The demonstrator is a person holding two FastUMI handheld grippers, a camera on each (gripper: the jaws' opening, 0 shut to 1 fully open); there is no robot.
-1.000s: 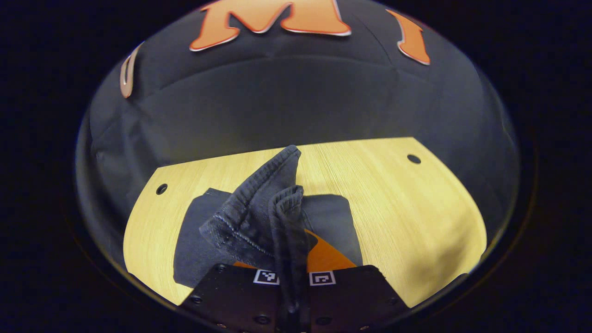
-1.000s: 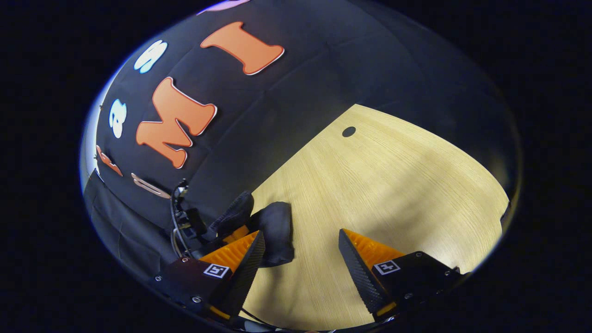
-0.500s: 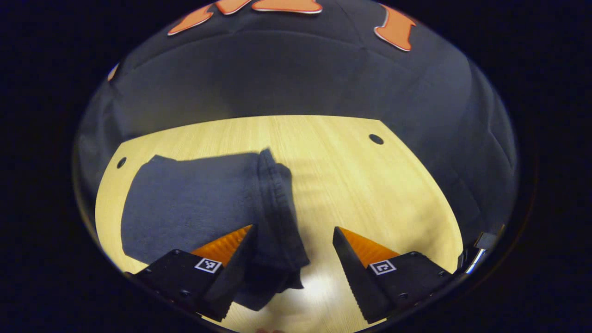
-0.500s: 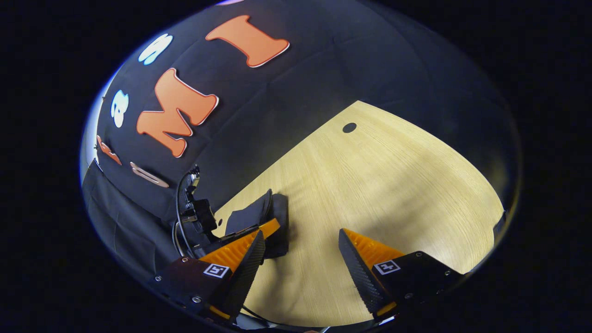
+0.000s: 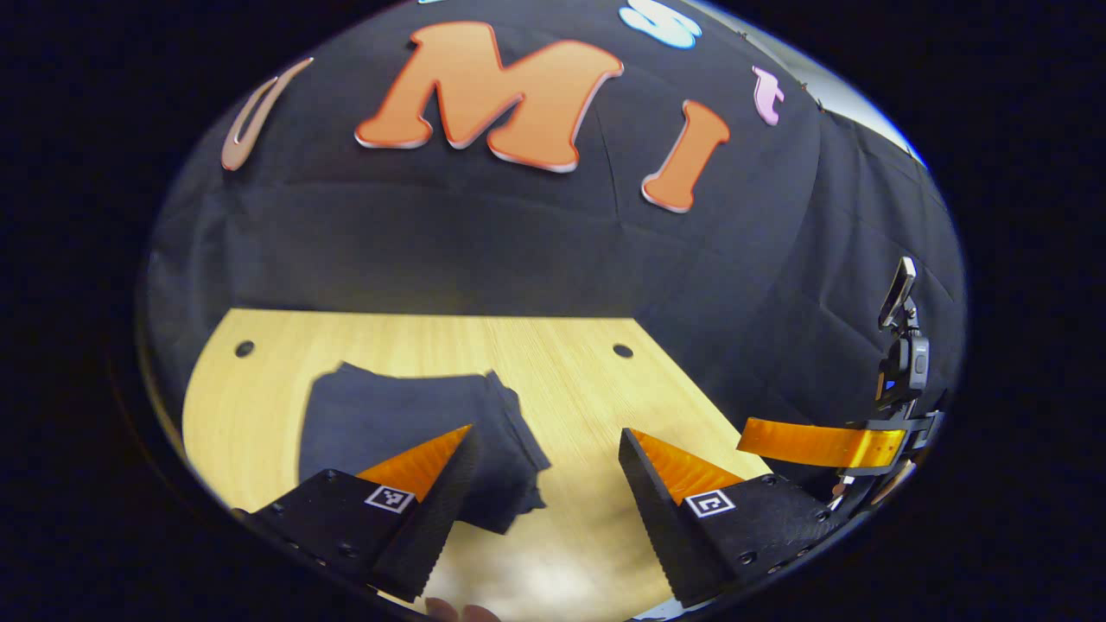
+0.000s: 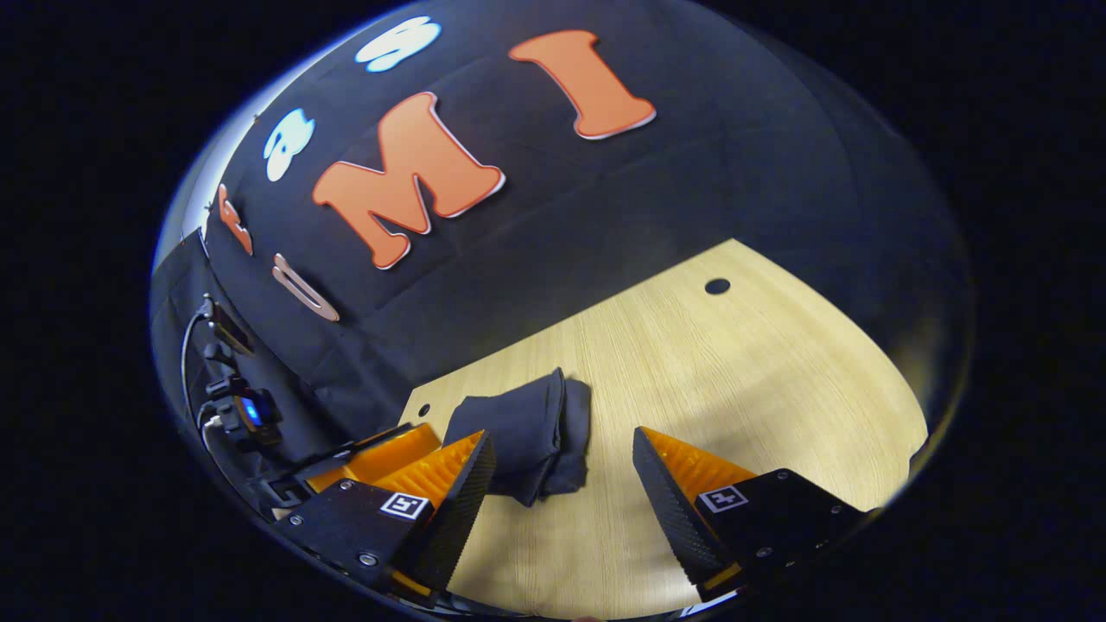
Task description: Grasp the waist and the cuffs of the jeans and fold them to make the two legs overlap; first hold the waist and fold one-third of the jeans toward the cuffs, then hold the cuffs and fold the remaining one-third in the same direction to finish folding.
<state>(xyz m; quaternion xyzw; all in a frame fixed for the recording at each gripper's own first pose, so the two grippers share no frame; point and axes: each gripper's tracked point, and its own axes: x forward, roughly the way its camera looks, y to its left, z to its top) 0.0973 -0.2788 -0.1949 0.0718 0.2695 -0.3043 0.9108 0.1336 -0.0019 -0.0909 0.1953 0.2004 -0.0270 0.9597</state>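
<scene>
You have nothing readable here apart from the wall's letters. Your left tool (image 5: 546,505) and right tool (image 6: 562,510) carry small square black-and-white coded tags on their fingers; these are patterns, not text or numbers.

Matt denim jeans (image 5: 406,415) — wood-grain table (image 5: 570,371)

Both grippers are just hanging above the worktop with their fingers spread wide, gripping nothing. The left gripper (image 5: 546,510) is hovering over the near edge, and the right gripper (image 6: 562,510) is sitting alongside it, poking in at the side (image 5: 821,442) too.
</scene>
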